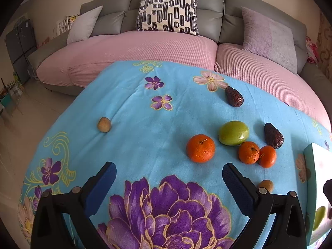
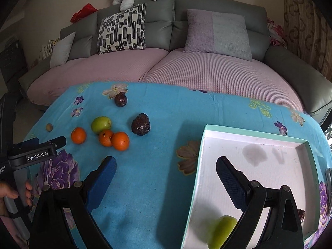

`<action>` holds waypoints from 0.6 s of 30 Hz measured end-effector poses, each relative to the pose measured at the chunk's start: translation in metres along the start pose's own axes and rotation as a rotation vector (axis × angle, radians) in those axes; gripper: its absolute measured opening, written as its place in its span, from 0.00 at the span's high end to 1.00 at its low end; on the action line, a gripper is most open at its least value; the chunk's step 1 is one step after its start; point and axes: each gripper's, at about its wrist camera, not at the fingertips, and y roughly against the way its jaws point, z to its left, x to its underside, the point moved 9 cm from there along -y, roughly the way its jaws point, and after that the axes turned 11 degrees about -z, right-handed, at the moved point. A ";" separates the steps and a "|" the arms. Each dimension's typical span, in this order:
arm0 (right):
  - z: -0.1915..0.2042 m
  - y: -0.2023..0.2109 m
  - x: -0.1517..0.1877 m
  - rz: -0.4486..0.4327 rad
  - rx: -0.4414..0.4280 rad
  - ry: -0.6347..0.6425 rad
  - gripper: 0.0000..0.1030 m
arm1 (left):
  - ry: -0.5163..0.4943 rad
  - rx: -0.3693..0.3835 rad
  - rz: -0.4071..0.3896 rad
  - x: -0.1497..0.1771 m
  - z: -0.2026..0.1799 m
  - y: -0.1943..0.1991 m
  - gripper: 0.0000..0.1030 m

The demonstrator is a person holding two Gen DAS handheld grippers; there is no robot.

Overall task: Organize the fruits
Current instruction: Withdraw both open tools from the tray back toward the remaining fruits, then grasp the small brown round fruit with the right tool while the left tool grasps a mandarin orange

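Fruit, loose, on the desk under a turquoise fleece cloth printed with purple flowers (image 1: 145, 137):
- Three round orange tangerines with short stems: one large and alone (image 1: 200, 148); two smaller ones (image 1: 248, 152) (image 1: 267, 156) touching each other.
- One smooth, glossy green mango-shaped fruit (image 1: 233, 132), just behind the tangerine pair and touching the nearer one.
- Two dark brown, bumpy, avocado-shaped fruits: one (image 1: 273, 135) just beside the tangerine pair, one (image 1: 234, 96) farther back near the cloth's far edge.
- Two small tan-brown kiwi-like fruits: one (image 1: 104, 124) well apart at the left, one (image 1: 266, 185) close against the left gripper's right finger.

Fruit, boxed:
- One green fruit, blurred (image 2: 223, 231), in the near corner of a shallow white tray with a mint-green rim (image 2: 204, 137); it lies beneath the right gripper's right finger. A dark stain marks the tray floor.

Grippers:
- Left gripper (image 1: 169, 173), black with blue pads, spread wide and empty; the fruit cluster lies ahead of it and to its right.
- Right gripper (image 2: 166, 167), same make, spread wide and empty, straddling the tray's left rim; the loose fruit lies ahead to its left.

Surround: grey sofa with pink seat covers (image 1: 134, 49) behind the desk.
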 end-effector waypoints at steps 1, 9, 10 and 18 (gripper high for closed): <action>0.005 -0.002 -0.002 -0.008 -0.012 0.006 0.06 | 0.003 -0.002 -0.008 -0.003 0.000 0.000 0.00; 0.039 -0.026 -0.016 -0.033 -0.101 0.033 0.06 | 0.033 0.020 0.005 -0.017 -0.003 -0.017 0.02; 0.042 -0.028 -0.015 -0.035 -0.109 0.040 0.06 | 0.047 0.036 0.008 -0.017 -0.004 -0.019 0.06; 0.068 -0.056 0.017 0.059 -0.175 0.094 0.26 | 0.073 0.081 0.051 -0.010 -0.015 -0.036 0.22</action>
